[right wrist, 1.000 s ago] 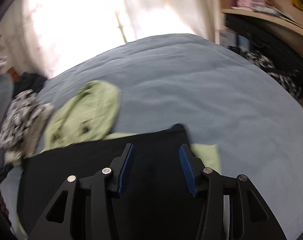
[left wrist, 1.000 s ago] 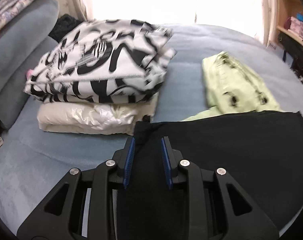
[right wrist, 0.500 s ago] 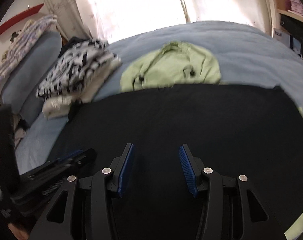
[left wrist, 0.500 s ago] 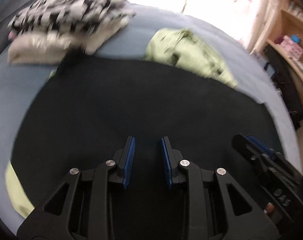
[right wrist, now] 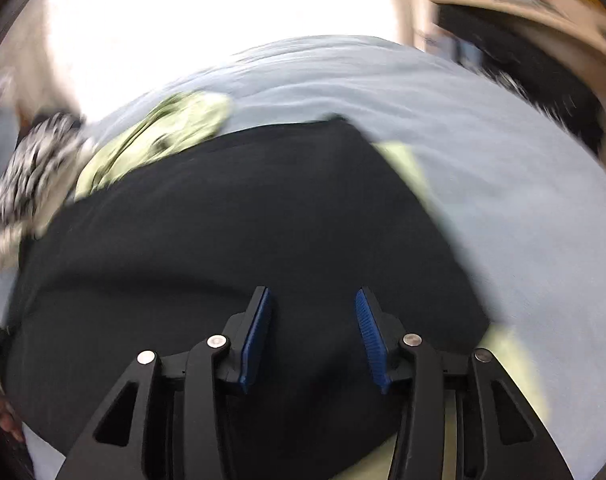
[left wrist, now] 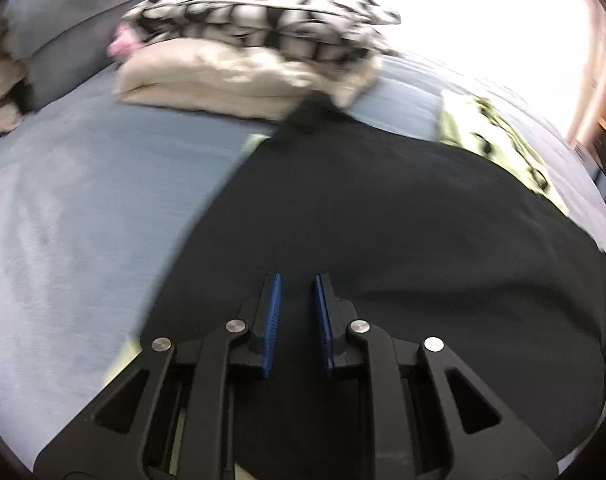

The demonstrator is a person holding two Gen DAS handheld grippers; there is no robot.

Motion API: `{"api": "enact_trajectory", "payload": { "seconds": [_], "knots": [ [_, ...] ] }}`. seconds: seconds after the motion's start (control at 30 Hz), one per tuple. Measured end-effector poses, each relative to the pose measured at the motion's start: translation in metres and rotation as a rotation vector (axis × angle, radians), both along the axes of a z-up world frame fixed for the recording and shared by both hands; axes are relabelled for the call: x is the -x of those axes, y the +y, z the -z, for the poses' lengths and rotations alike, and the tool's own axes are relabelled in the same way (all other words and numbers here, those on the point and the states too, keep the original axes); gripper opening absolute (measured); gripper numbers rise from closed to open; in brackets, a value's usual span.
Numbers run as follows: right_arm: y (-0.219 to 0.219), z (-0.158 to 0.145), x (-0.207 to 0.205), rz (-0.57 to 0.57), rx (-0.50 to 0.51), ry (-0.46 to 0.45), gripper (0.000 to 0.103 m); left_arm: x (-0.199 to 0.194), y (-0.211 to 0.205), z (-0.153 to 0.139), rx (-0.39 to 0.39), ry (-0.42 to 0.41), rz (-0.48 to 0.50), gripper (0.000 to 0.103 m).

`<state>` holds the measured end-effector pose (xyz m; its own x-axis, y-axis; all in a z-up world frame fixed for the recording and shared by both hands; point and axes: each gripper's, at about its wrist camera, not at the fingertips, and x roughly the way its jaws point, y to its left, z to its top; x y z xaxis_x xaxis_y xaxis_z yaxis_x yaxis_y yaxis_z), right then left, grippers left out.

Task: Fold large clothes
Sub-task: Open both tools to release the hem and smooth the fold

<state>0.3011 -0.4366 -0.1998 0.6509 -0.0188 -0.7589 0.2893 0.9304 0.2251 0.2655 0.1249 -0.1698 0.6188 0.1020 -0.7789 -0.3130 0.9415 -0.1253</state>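
A large black garment (left wrist: 383, 220) lies spread flat on the blue-grey bed (left wrist: 83, 200), over a light green garment (left wrist: 499, 136) that sticks out at its far edge. My left gripper (left wrist: 297, 280) is open with a narrow gap, over the garment's near left part, holding nothing. In the right wrist view the black garment (right wrist: 243, 220) fills the middle, with green cloth (right wrist: 163, 136) past it. My right gripper (right wrist: 313, 294) is open wider, over the garment's near right part, empty. Both views are motion-blurred.
A folded stack, black-and-white patterned cloth (left wrist: 271, 12) on cream cloth (left wrist: 223, 80), sits at the bed's far left. Grey cushions (left wrist: 43, 32) lie beyond it. Wooden shelves (right wrist: 543, 8) and dark items stand to the right of the bed.
Both grippers have swung apart, the left view turning left toward the folded stack, the right view turning right toward the shelves. Their jaw openings look unchanged.
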Motion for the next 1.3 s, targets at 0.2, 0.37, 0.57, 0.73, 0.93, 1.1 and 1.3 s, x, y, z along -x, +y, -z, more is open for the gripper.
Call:
{"api": "enact_trajectory", "payload": {
  "seconds": [0.2,0.37,0.57,0.73,0.93,1.1,1.3],
  "knots": [
    [-0.01,0.002,0.01,0.042,0.006,0.006,0.044,0.017,0.018,0.0,0.005,0.005,-0.031,0.017],
    [-0.003,0.004,0.014,0.043,0.038,0.013,0.045,0.013,0.018,0.001,0.006,0.001,-0.031,0.017],
    [0.004,-0.02,0.016,0.015,0.06,0.023,0.045,0.01,0.015,-0.013,-0.01,0.033,0.015,0.017],
    [0.012,-0.053,0.013,-0.036,0.072,-0.02,0.045,0.013,0.009,-0.038,-0.021,0.016,0.072,0.017],
    [0.049,-0.076,-0.02,-0.149,0.057,-0.044,0.045,-0.006,-0.012,-0.056,-0.027,0.008,0.146,0.018],
    [0.098,-0.09,-0.063,-0.276,0.071,-0.059,0.045,-0.044,-0.043,-0.062,-0.058,0.0,0.213,0.018],
    [0.135,-0.088,-0.13,-0.353,0.063,-0.032,0.045,-0.102,-0.079,-0.051,-0.075,0.024,0.278,0.018]
  ]
}}
